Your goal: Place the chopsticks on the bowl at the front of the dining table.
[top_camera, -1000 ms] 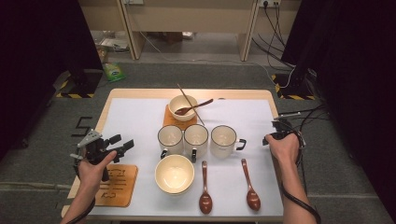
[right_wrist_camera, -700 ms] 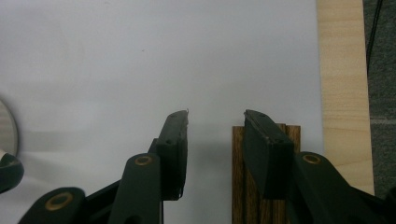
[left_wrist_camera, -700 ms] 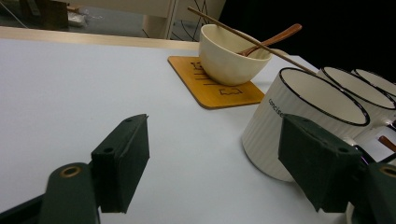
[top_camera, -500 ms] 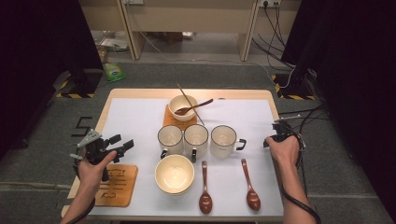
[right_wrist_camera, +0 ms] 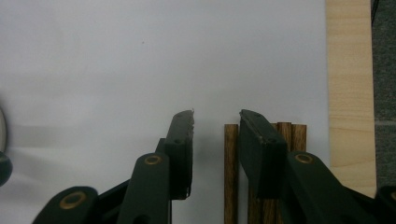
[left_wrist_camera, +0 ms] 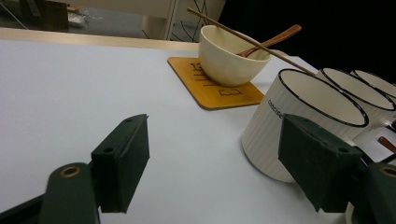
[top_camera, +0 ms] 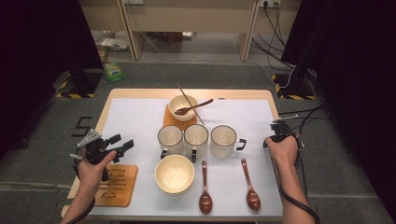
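Overhead, we log our right gripper [top_camera: 275,133] at the table's [top_camera: 140,95] right edge; its own view adds brown wooden sticks [right_wrist_camera: 230,172], one between parted jaws, ungripped. Left gripper [left_wrist_camera: 212,163]: agape, empty, beside first mug [left_wrist_camera: 299,116]. Bowl [top_camera: 183,107]: spoon [top_camera: 194,106], chopstick [top_camera: 189,103].

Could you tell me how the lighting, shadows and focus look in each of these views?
High view: the table is evenly lit and sharp against dark surroundings. Left gripper view: the bowl and nearest mug are crisp, casting soft shadows, while the left gripper is slightly soft. Right gripper view: flat light, a blurred mug edge at the left border, and chopsticks under the right gripper in fair focus.
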Demonstrator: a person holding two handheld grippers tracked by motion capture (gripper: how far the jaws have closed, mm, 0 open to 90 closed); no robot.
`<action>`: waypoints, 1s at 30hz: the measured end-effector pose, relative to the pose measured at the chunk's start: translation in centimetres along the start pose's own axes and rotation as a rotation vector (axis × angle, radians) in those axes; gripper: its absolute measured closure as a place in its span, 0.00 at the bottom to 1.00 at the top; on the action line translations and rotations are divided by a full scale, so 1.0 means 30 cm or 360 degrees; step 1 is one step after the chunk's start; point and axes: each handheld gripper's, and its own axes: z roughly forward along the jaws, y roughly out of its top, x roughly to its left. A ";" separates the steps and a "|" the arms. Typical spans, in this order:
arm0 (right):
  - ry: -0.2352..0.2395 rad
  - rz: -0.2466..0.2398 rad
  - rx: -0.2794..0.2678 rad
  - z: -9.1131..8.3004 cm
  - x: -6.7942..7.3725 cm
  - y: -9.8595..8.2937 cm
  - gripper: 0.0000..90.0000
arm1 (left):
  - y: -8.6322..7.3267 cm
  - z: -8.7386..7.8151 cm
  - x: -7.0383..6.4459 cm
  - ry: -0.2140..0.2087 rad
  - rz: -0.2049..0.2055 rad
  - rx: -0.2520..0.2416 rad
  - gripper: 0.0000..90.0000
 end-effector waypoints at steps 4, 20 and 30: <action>-0.0022 -0.0016 0.0022 0.008 0.005 -0.004 0.77 | 0.000 0.000 0.000 0.0000 -0.0001 -0.0001 0.27; -0.0039 -0.0008 0.0106 -0.013 0.014 -0.032 0.83 | 0.000 0.000 -0.001 -0.0001 -0.0002 -0.0001 0.27; -0.0088 -0.0009 0.0175 -0.011 0.019 -0.029 0.92 | -0.001 -0.001 0.001 -0.0002 -0.0007 -0.0003 0.27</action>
